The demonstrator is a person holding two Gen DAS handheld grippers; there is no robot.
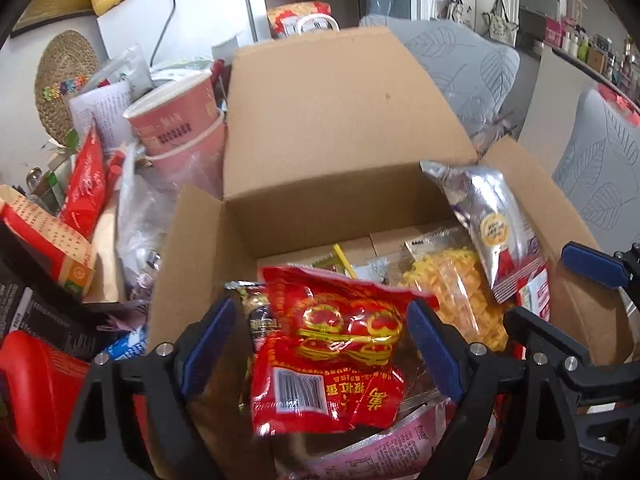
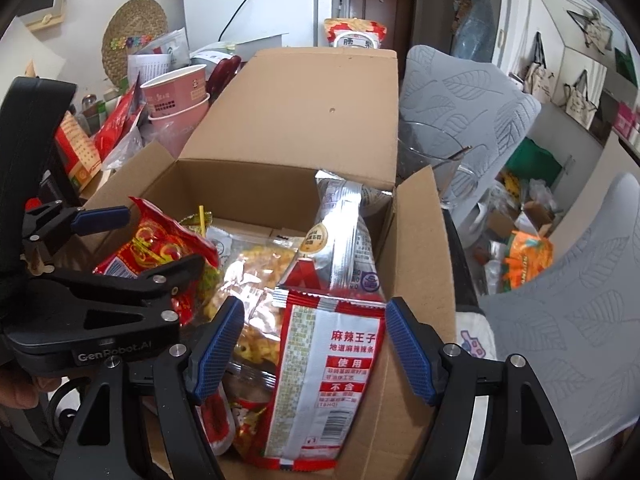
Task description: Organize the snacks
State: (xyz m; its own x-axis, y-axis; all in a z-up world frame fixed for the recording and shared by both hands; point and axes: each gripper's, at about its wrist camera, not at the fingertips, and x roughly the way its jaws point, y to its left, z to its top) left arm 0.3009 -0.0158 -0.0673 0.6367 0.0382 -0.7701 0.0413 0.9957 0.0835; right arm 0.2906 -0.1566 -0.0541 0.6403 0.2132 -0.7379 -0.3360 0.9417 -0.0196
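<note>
An open cardboard box (image 1: 336, 128) (image 2: 296, 120) holds snack packs. My left gripper (image 1: 320, 344) is open above the box's near left part, with a red snack pack (image 1: 332, 352) lying loose between its blue pads (image 1: 208, 344). That pack shows in the right wrist view (image 2: 156, 252) too, beside the left gripper (image 2: 132, 240). My right gripper (image 2: 314, 348) is open over a red and white spicy strip pack (image 2: 324, 380) at the box's near right. A clear bag of yellow snacks (image 1: 452, 292) (image 2: 260, 276) and a silver pack (image 1: 484, 220) (image 2: 344, 232) lie in the box.
Left of the box is a cluttered heap: stacked pink paper cups (image 1: 176, 120) (image 2: 176, 104), red packets (image 1: 86, 184), papers. Grey leaf-patterned chair cushions (image 2: 460, 92) (image 2: 568, 300) stand right of it. A glass jug (image 2: 436, 168) sits by the box's right flap.
</note>
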